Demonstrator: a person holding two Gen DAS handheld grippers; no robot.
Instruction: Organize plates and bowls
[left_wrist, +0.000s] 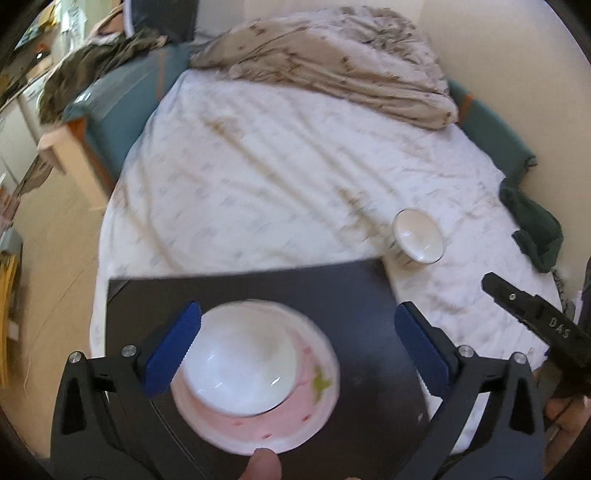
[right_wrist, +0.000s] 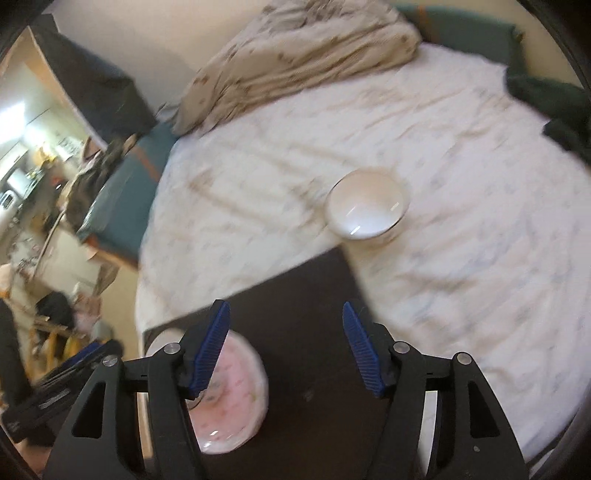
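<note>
Blue pads (left_wrist: 173, 347) of the left gripper (left_wrist: 297, 347) stand wide apart, one on each side of a white bowl (left_wrist: 240, 358), and they hold nothing; the left pad is very near the bowl's rim, but I cannot tell if it touches. This bowl sits inside a pink plate (left_wrist: 295, 417) with small dark red dots and a green star mark, and the plate lies on a dark board (left_wrist: 351, 295). The right gripper (right_wrist: 286, 343) is also spread open and empty, above the same dark board (right_wrist: 303, 332), with the pink plate (right_wrist: 236, 398) partly hidden behind its left finger. In the left wrist view, one black finger of the right gripper (left_wrist: 532, 314) comes in from the right edge. A second white bowl (left_wrist: 419, 236) stands upright on the bed sheet, just beyond the far right corner of the board; in the right wrist view this second white bowl (right_wrist: 367, 212) is straight ahead of the open fingers. So I count two bowls and one plate. The board rests on a bed with a wrinkled white sheet (left_wrist: 277, 166). A beige blanket (left_wrist: 351, 62) is bunched at the far end, and a dark green cloth (left_wrist: 535, 229) lies at the right edge near the wall. Beside the bed, the floor (left_wrist: 55, 258) is light brown, and both views are somewhat blurred.
</note>
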